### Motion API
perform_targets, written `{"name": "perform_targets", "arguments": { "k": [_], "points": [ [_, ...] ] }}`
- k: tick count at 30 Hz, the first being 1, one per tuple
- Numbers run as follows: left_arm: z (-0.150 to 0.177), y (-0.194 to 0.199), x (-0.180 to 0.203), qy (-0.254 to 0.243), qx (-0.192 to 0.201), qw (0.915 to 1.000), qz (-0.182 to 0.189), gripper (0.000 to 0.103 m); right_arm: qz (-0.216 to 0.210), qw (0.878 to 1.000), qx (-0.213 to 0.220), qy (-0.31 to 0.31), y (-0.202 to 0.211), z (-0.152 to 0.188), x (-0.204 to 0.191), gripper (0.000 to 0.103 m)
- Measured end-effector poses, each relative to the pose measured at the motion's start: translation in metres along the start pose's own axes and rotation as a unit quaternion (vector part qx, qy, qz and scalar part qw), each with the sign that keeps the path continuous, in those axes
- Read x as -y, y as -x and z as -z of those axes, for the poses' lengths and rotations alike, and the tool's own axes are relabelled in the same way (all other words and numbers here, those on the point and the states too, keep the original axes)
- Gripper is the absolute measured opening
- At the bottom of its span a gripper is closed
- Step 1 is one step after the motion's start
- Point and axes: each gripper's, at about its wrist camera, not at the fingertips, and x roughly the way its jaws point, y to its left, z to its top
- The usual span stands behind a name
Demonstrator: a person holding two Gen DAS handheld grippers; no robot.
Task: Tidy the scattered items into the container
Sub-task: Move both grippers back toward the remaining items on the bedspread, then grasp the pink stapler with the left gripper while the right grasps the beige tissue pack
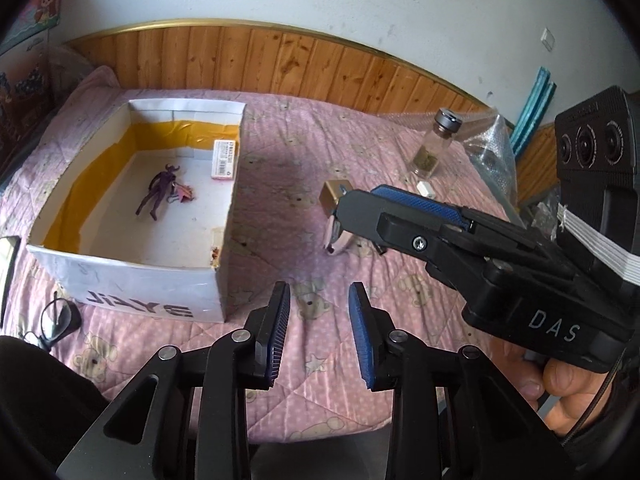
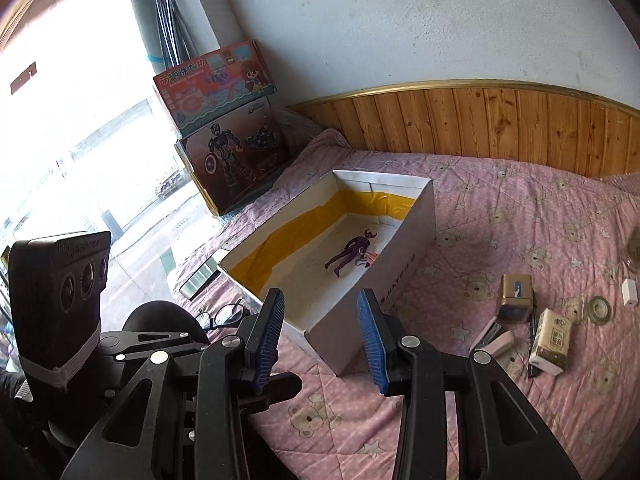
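An open white cardboard box [image 1: 132, 280] with yellow tape inside sits on the pink quilt; it also shows in the right wrist view [image 2: 416, 216]. A purple figure [image 1: 158, 194] lies in it, also visible in the right wrist view [image 2: 350, 254]. Scattered to the right lie a gold box [image 2: 516, 292], a stapler [image 2: 494, 338], a tissue pack [image 2: 552, 340], a tape ring [image 2: 600, 309] and a white block [image 2: 630, 292]. My left gripper [image 1: 318, 310] is open and empty above the quilt. My right gripper [image 2: 320, 320] is open and empty near the box's corner; it shows side-on in the left wrist view.
A glass jar [image 1: 430, 148] and plastic wrap [image 1: 490, 148] lie at the far right. Glasses [image 2: 222, 314] and a phone [image 2: 200, 276] lie left of the box. Toy cartons [image 2: 228, 128] stand against the wall. Wooden panelling [image 1: 304, 64] runs behind the bed.
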Motion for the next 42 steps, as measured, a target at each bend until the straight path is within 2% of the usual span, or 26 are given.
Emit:
{"name": "perform_targets", "arguments": {
  "k": [10,16,22,28,31,34,37,42],
  "points": [
    [-0.002,-0.042,0.036,-0.033,-0.037,0.9984,0.028,0.037,0.034,0.994,0.005,-0.100,0.021,0.048,0.067,0.040],
    [-0.006,-0.080,0.044,-0.040,-0.063,0.9967,0.033,0.039,0.055,0.985,0.012,-0.165,0.028,0.060,0.110,0.040],
    [-0.016,-0.125,0.048,-0.054,-0.084,0.9947,0.027,0.041,0.097,0.972,-0.005,-0.213,0.017,0.065,0.150,0.040],
    [-0.033,-0.174,0.052,-0.065,-0.098,0.9930,0.015,0.044,0.150,0.963,-0.021,-0.222,-0.001,0.055,0.186,0.041],
    [-0.041,-0.198,0.052,-0.064,-0.105,0.9923,0.011,0.046,0.190,0.955,-0.031,-0.224,-0.010,0.051,0.202,0.056],
    [-0.045,-0.222,0.051,-0.061,-0.114,0.9916,0.005,0.046,0.218,0.949,-0.054,-0.219,-0.026,0.045,0.219,0.058],
    [-0.048,-0.240,0.047,-0.053,-0.115,0.9919,0.005,0.047,0.228,0.949,-0.080,-0.203,-0.047,0.039,0.232,0.061],
    [-0.056,-0.252,0.052,-0.076,-0.091,0.9929,-0.004,0.048,0.232,0.947,-0.112,-0.192,-0.077,0.045,0.251,0.064]
  ]
}}
